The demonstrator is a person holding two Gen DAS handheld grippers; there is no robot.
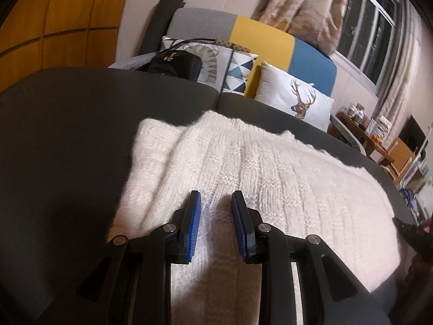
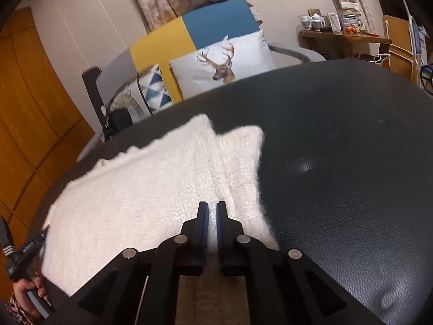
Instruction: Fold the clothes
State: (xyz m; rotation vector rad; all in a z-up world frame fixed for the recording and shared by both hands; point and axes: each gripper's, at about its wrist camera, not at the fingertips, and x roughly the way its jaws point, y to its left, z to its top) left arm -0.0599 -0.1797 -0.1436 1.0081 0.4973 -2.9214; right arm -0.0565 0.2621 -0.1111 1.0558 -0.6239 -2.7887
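Your left tool [image 1: 216, 203] hovers with jaws spread wide over the near edge of the white knit sweater [image 1: 270, 178], which lies flat on the dark counter [image 1: 67, 140]. Your right tool [image 2: 212, 211] pinches the sweater's right fold.

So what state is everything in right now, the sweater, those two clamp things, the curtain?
White knit sweater: lying flat on the dark table, one side folded over.
Left hand-held gripper: open, fingers over the sweater's near edge.
Right hand-held gripper: nearly shut, a narrow gap showing; whether it pinches the knit, cannot tell.
Curtain: drawn aside, window uncovered.
Black handbag: on the sofa; open or closed, cannot tell.
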